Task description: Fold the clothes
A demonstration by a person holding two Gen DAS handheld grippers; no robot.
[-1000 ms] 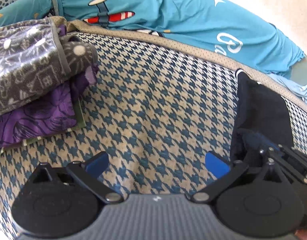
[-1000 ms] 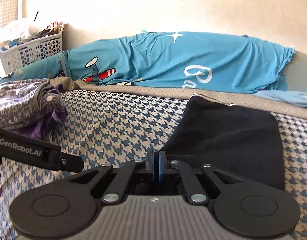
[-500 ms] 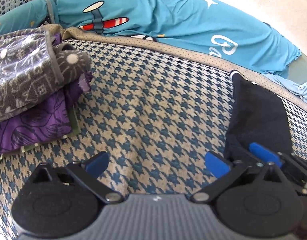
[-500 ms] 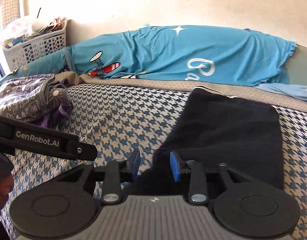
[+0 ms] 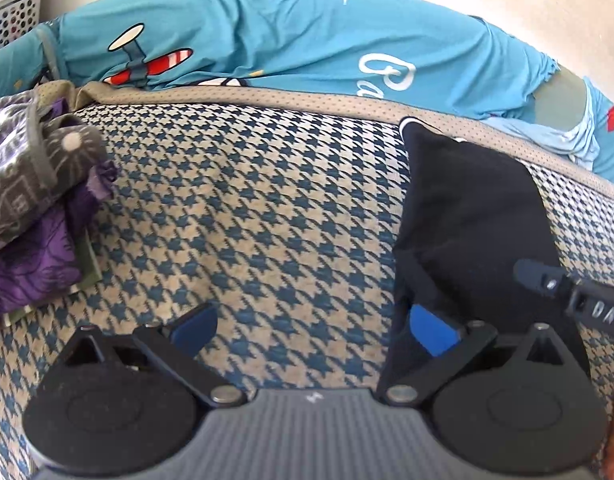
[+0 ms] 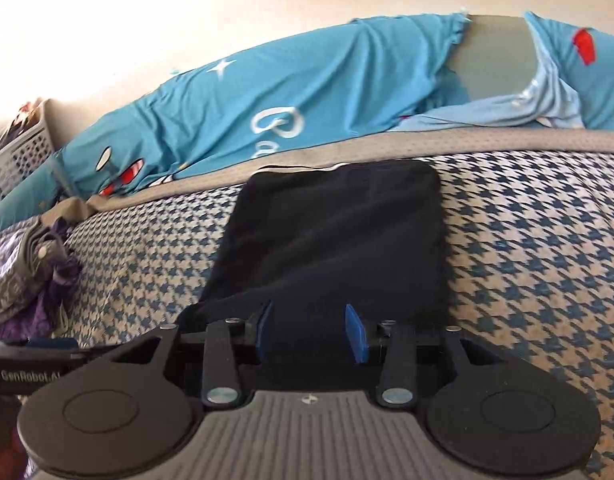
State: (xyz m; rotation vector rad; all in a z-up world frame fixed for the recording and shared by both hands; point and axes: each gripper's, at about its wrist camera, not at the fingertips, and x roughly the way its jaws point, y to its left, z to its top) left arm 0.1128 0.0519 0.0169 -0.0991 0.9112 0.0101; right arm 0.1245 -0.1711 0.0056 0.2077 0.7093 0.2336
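The right claw (image 6: 309, 334) hangs released, low over the near end of a folded black garment (image 6: 331, 232) lying flat on the houndstooth bed cover (image 6: 527, 248). The left claw (image 5: 313, 326) gapes wide beside that garment's left edge. A pile of folded clothes (image 5: 31, 208) sits far left, with blue bedding (image 5: 291, 36) behind.

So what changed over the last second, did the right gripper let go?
Yes. The right gripper, shut a second ago, has opened and now sits over the near end of the folded black garment, holding nothing. The left gripper stayed open, and the pile of folded clothes stayed put.
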